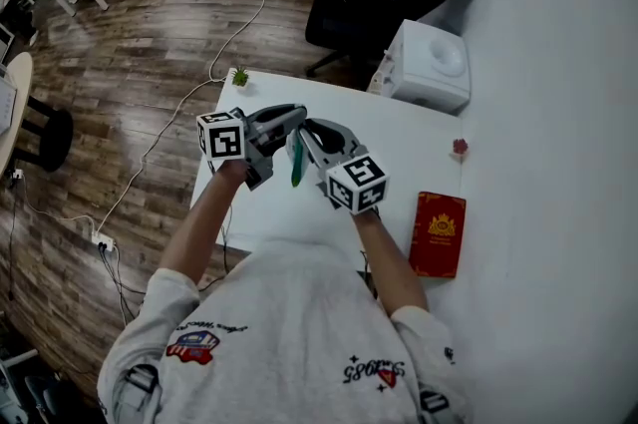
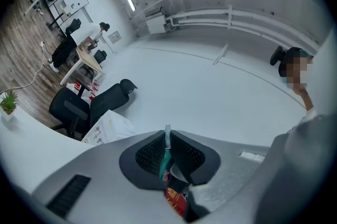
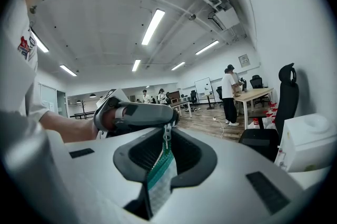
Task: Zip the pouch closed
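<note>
Grip stage: green-edged mesh pouch point(image 1: 296, 165) hangs above the white table point(image 1: 419, 128), held between both grippers. Left gripper point(image 2: 167, 145) pinches its edge; right gripper point(image 3: 167, 138) is clamped on the metal zipper pull point(image 3: 167, 132). Next move probably calls for drawing the pull along while the left holds firm

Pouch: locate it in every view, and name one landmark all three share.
Head view: the pouch is just left of centre, an upright green strip.
Left gripper view: bottom centre, edge-on, pinched between the jaws.
Right gripper view: bottom centre, green-edged mesh gripped between the jaws.
Shared landmark: the black office chair.
</note>
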`<state>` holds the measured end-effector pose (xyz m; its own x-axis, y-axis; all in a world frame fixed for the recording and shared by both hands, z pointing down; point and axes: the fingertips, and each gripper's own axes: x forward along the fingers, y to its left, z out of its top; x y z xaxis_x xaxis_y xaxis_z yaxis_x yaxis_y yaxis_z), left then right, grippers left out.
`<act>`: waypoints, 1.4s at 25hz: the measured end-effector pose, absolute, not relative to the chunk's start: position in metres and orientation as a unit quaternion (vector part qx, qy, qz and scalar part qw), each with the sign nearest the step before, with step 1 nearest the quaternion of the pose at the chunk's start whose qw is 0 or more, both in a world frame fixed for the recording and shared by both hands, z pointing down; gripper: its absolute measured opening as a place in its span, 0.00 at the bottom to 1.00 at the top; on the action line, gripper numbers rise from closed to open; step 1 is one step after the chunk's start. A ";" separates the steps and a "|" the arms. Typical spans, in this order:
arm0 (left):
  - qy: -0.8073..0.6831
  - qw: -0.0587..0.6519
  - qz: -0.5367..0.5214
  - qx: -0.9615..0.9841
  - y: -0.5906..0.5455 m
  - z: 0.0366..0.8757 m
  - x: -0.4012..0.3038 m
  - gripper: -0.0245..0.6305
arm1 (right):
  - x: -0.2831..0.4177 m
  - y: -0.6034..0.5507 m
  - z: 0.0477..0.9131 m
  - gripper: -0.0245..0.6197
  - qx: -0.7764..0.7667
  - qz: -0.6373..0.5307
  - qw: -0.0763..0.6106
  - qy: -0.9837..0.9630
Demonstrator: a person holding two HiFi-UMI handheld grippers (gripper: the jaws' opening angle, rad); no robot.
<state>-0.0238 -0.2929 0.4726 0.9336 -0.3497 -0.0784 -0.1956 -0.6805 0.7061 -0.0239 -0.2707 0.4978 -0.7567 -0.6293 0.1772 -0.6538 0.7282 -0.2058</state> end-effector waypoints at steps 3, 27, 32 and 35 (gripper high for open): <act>-0.152 0.373 -0.099 0.910 -0.292 0.475 -0.023 0.08 | -0.023 -0.269 0.501 0.11 0.345 0.136 0.055 -0.927; -0.162 0.377 -0.068 0.909 -0.292 0.495 -0.015 0.08 | -0.014 -0.266 0.517 0.10 0.356 0.140 0.101 -0.918; -0.149 0.383 -0.044 0.911 -0.288 0.497 -0.013 0.08 | -0.014 -0.264 0.518 0.10 0.353 0.123 0.118 -0.920; -0.136 0.388 -0.039 0.911 -0.285 0.499 -0.013 0.08 | -0.014 -0.262 0.520 0.10 0.350 0.106 0.130 -0.922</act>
<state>-0.0128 -0.2854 0.4991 0.9601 -0.2775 0.0355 -0.2177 -0.6613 0.7179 -0.0145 -0.2621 0.5197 -0.7209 -0.6178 0.3140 -0.6730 0.7323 -0.1044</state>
